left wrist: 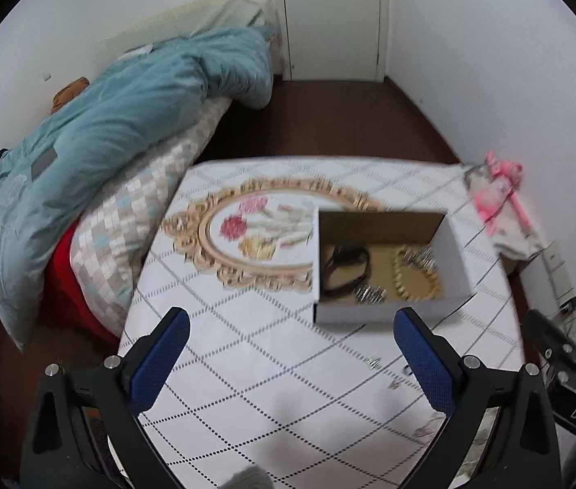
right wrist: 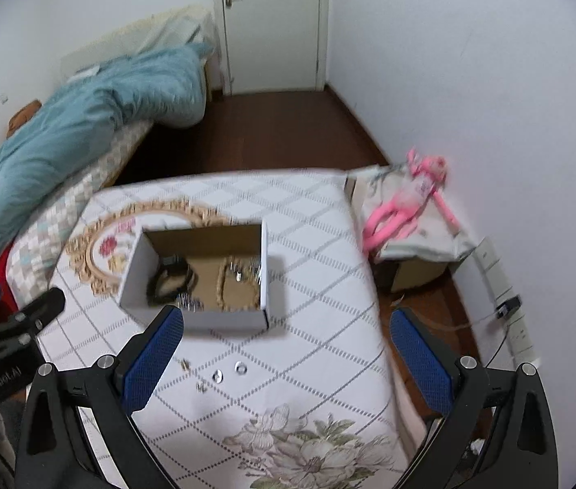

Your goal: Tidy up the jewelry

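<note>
Nearest: both tools spread wide w/ nothing between the blue pads. Left gripper (left wrist: 292, 350) hangs over the near part of the quilted tablecloth (left wrist: 247, 387); right gripper (right wrist: 286, 346) sits over the cloth's right side, 1 finger past the edge.

Just beyond the fingertips, loose on the cloth: 2 silver rings (right wrist: 229, 371) side by side and 2 tiny gold bits, prob. earrings (right wrist: 192, 375), too small to be sure.

Further back, the white cardboard box (right wrist: 206, 320) stands open, already holding a black cord or strap (right wrist: 170, 281), a gold chain necklace (right wrist: 239, 289) and some silver pieces.

Step in hand, I'd judge: picking up stragglers for the box. Next move needs a low approach and a narrow pinch on 1 ring; flat, thin metal on soft cloth may slip.

Beyond: bed w/ blue duvet (left wrist: 104, 122), pink plush toy (right wrist: 410, 203), door (right wrist: 271, 20).
</note>
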`<state>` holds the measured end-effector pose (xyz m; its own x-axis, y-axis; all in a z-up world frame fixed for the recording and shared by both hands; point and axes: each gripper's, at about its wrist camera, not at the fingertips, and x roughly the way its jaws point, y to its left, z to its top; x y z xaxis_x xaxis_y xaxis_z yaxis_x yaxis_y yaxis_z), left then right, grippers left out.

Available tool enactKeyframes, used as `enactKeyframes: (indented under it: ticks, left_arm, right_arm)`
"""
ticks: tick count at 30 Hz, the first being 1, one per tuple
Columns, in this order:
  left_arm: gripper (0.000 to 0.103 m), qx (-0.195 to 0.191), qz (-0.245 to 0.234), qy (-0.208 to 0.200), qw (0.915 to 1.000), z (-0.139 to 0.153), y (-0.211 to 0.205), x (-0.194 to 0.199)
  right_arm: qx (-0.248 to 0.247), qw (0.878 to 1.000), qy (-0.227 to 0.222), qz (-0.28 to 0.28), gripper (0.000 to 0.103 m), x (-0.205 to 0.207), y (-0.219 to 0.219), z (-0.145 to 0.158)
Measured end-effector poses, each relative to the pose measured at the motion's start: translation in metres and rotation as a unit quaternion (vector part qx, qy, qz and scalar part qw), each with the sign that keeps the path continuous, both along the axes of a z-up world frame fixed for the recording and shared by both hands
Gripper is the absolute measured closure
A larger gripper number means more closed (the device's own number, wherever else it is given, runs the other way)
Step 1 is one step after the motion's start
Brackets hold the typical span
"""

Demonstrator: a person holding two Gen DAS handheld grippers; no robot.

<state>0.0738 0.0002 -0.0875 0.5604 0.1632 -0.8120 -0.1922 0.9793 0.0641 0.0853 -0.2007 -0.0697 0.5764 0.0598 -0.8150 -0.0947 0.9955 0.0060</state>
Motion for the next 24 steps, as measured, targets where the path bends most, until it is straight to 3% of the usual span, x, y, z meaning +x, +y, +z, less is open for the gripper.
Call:
enactKeyframes:
  ticks: [4,9,12,19,24]
  left_arm:
    - [0.001,0.01,0.005,0.057,0.9983,-0.051,-0.001,0.003]
    - [0.001,0.018,0.005,0.11,0.9937,-0.101,-0.003,0.001]
    - [0.001,0.015,0.004,0.125,0.992,-0.118,-0.004,0.001]
    - [0.002,0.009,-0.013,0.131,0.9912,-0.13,-0.01,0.002]
    - [0.002,0.006,-0.022,0.129,0.9913,-0.132,-0.015,0.001]
  right_arm:
    - [0.014,0.999,0.051,0.013,0.005,0.007,0.001,-0.054]
    - [0.01,0.995,0.101,0.02,0.031,0.015,0.002,-0.119]
    - [0.009,0.994,0.106,0.033,0.038,0.015,0.006,-0.14]
    - [-0.003,0.994,0.093,0.061,0.047,0.018,0.023,-0.156]
    - [-0.025,0.993,0.077,0.084,0.063,0.017,0.041,-0.16]
